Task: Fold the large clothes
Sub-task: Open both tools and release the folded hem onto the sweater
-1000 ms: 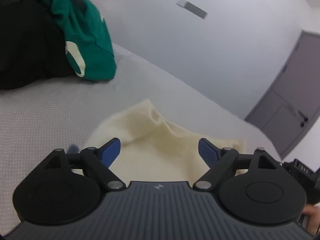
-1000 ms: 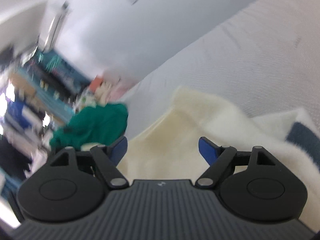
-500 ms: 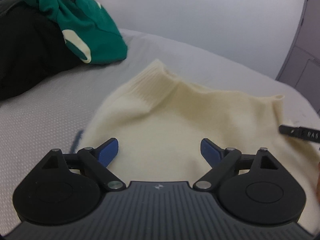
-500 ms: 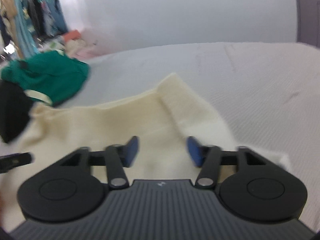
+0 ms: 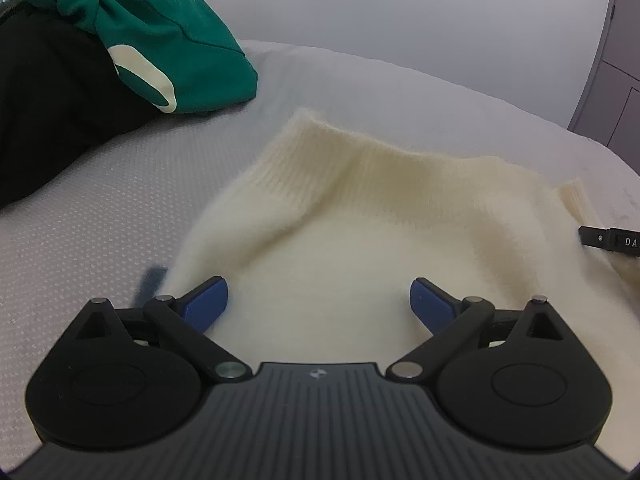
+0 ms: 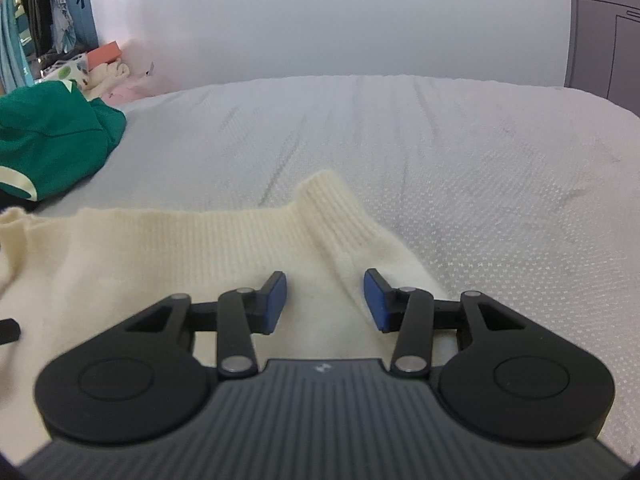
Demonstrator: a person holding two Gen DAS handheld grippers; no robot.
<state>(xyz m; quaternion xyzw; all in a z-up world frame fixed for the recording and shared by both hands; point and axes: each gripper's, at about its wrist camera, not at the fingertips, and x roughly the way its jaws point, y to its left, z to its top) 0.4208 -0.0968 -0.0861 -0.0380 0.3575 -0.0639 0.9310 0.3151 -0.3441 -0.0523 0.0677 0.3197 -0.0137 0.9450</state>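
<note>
Left wrist view: left gripper (image 5: 319, 298) low over the cream sweater (image 5: 360, 240), blue fingers (image 5: 206, 302) spread wide, just been opening further, nothing pinched between them, only knit lying below. Sweater spread on the grey bed (image 5: 100, 200), ribbed band (image 5: 340, 160) rumpled and standing up at the far edge, one corner bunched toward the left. A dark blue streak (image 5: 150, 286) just beside the left finger, too blurred to name. Green garment (image 5: 152, 40) and black garment (image 5: 48, 100) heaped well apart at the far left of the bed. Black tip of the other tool (image 5: 612, 238) poking in at the right edge.

Right wrist view: right gripper (image 6: 325, 300) over the opposite end of the same cream sweater (image 6: 160, 248), fingers (image 6: 276, 302) about half apart, no fabric visibly pressed between the pads. Ribbed corner (image 6: 328, 204) sticking up just ahead of them. Bare bed (image 6: 480, 160) beyond, green garment (image 6: 48, 136) at far left, clutter and hanging clothes (image 6: 52, 20) by the wall.

Progress, as a judgement: early. Sweater laid out but not smoothed, no clean fold visible, neither end gripped. Left to do: pinch both corners of the ribbed edge, draw the knit flat, then fold over; green and black pieces apparently untouched.
</note>
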